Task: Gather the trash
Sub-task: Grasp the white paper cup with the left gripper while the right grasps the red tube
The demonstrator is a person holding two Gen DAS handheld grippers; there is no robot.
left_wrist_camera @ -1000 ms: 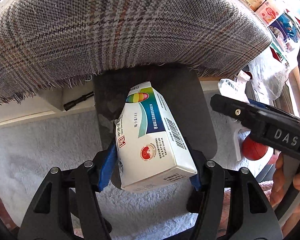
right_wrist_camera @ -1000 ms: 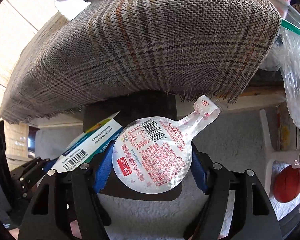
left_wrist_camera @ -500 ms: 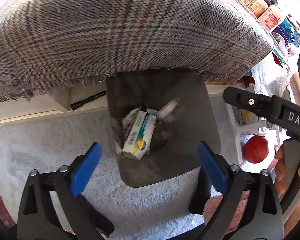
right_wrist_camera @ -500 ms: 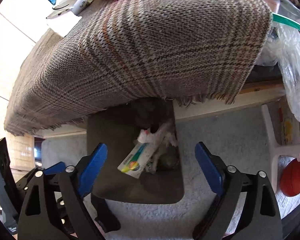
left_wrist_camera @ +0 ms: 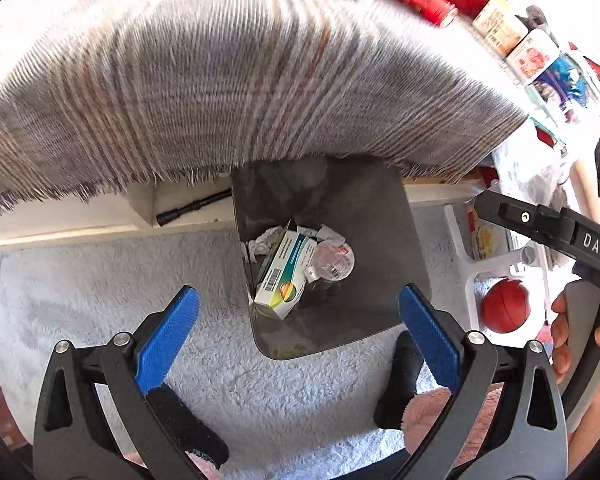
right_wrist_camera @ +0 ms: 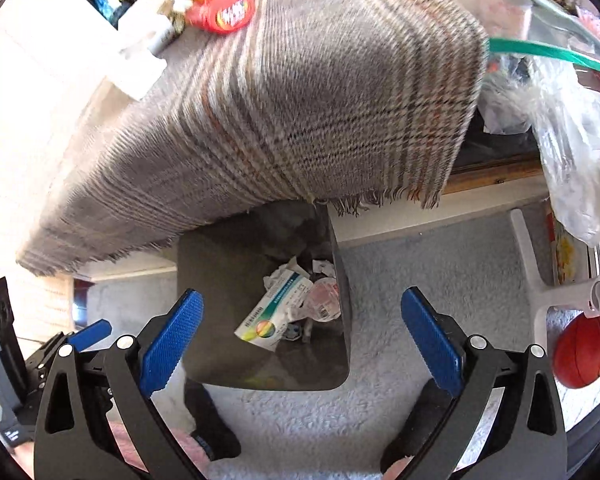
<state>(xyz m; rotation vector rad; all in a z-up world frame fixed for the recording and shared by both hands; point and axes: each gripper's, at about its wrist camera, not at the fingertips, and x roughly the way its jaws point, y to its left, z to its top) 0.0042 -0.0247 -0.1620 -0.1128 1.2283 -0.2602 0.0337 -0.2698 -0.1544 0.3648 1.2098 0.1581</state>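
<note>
A dark bin [left_wrist_camera: 380,240] stands on the rug, half under the table's hanging cloth. Inside it lie a white and blue carton [left_wrist_camera: 284,276], a round foil lid [left_wrist_camera: 334,258] and crumpled paper [left_wrist_camera: 264,240]. My left gripper [left_wrist_camera: 297,292] hangs open above the bin with nothing between its blue pads. In the right wrist view the same bin [right_wrist_camera: 220,280] holds the carton [right_wrist_camera: 272,312] and the lid [right_wrist_camera: 324,300]. My right gripper [right_wrist_camera: 300,293] is above it, its jaws still opening and empty.
A plaid cloth [left_wrist_camera: 260,80] covers the table and overhangs the bin. A red ball [right_wrist_camera: 580,356] sits in a white frame [right_wrist_camera: 540,280] at the right. A clear plastic bag [right_wrist_camera: 572,140] hangs at the right. Bottles and packets crowd the tabletop. A hand [left_wrist_camera: 580,328] grips the right tool.
The left gripper let go of the carton and the right gripper let go of the foil lid. Both dropped into the bin. Both grippers opened wide and rose.
</note>
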